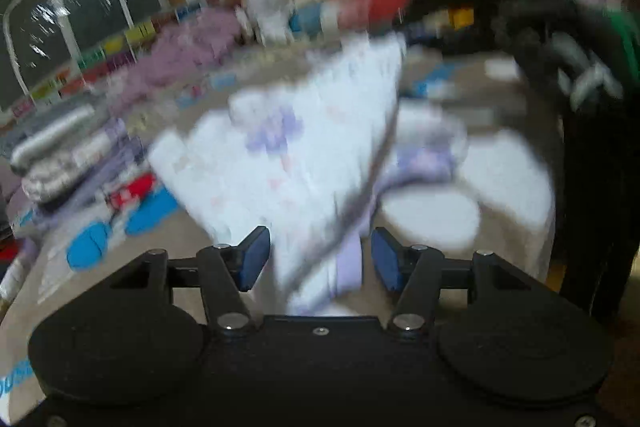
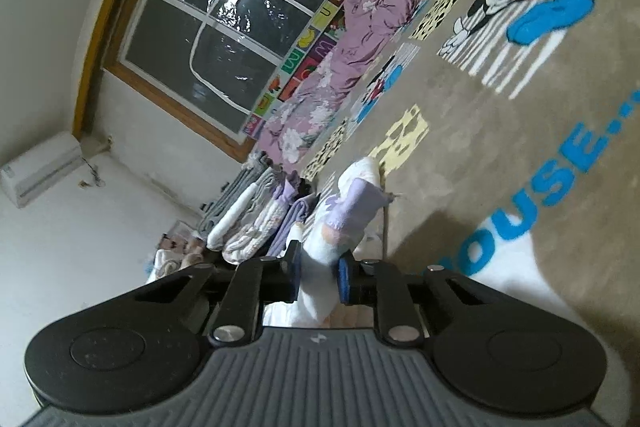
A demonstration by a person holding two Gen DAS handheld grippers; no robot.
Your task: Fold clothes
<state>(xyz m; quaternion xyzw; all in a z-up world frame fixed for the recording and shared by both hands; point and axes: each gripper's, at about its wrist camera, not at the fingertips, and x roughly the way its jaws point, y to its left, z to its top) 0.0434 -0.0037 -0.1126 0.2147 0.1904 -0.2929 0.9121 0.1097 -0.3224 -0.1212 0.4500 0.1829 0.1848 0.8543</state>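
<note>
While the left gripper (image 1: pixel 316 259) stands wide around a soft white-and-lilac garment (image 1: pixel 304 155), the right gripper (image 2: pixel 318 277) pinches its crumpled cloth above the plush bed (image 2: pixel 500 155).

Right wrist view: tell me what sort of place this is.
Probably a bedroom in a home. A wide bed covered by a cartoon mouse blanket, a stack of folded clothes at its edge, a dark window and a wall air conditioner suggest it.

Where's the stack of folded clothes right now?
In the right wrist view the stack of folded clothes sits left of centre, just beyond the right gripper, near the lilac bedding under the window.
</note>
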